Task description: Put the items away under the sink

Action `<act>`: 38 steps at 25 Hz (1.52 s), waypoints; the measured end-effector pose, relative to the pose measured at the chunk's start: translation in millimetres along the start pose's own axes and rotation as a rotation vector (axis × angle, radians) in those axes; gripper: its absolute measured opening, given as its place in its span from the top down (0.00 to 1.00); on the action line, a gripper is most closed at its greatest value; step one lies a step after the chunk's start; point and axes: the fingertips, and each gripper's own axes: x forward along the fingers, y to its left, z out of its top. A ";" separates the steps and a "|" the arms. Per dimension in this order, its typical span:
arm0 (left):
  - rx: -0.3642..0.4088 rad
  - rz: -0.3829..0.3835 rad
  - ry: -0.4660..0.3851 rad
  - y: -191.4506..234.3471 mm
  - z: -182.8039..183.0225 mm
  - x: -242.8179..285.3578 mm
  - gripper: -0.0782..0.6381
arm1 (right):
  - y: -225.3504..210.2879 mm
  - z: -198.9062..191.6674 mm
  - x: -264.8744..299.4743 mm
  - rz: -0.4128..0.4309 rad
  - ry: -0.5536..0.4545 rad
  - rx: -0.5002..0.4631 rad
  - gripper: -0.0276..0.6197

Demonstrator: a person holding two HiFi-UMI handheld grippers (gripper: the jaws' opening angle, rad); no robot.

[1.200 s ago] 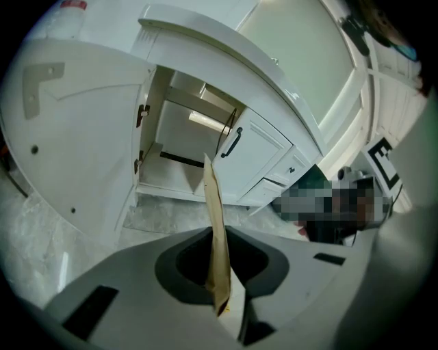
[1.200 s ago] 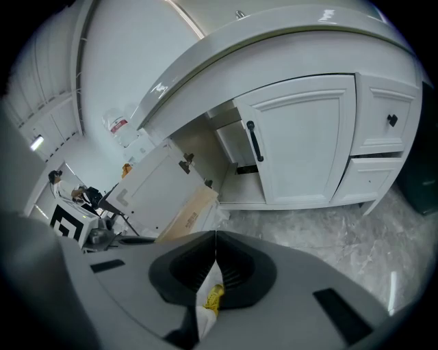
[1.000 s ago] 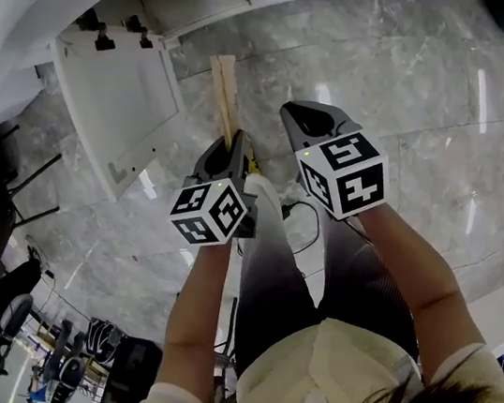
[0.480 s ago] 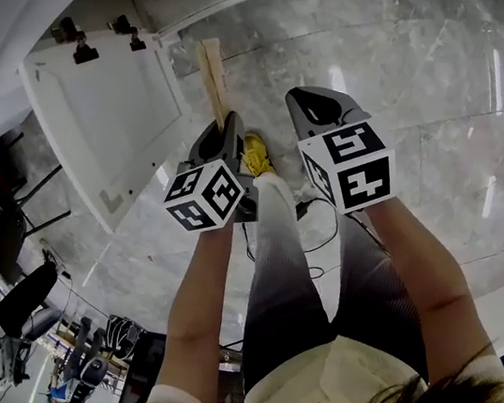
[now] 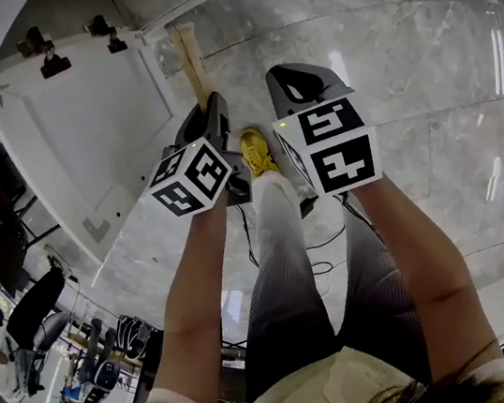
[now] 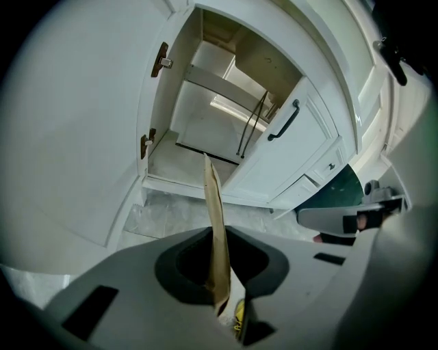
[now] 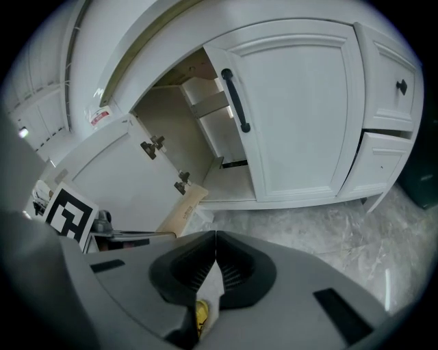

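left gripper [image 5: 212, 109]: jaws clamped on the lower end of a flat kraft-paper bag [image 5: 188, 55]. in the head view the bag projects toward 11 o'clock, above the marble floor [image 5: 423, 81]. in the left gripper view the bag stands edge-on, aimed at 12 o'clock toward the open under-sink cabinet [image 6: 205, 137].

right gripper [image 5: 295, 81]: jaws pressed together, nothing between them.

open left door [image 5: 81, 140] lies at 9 o'clock of the left gripper. closed right door [image 7: 294, 116] carries a black handle [image 7: 234, 101].

print on the bag and on a red-and-white sticker [image 7: 100, 116] is too small to read.
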 end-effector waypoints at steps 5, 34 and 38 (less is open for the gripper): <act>0.044 0.032 0.007 19.3 9.4 16.0 0.79 | 11.3 7.8 20.2 0.025 -0.013 -0.021 0.92; 0.114 0.143 -0.013 80.4 70.3 116.4 0.79 | -27.5 40.4 93.9 -0.025 -0.057 -0.098 0.92; 0.163 0.175 -0.028 84.7 82.1 127.8 0.79 | -28.2 45.3 101.8 -0.014 -0.059 -0.125 0.92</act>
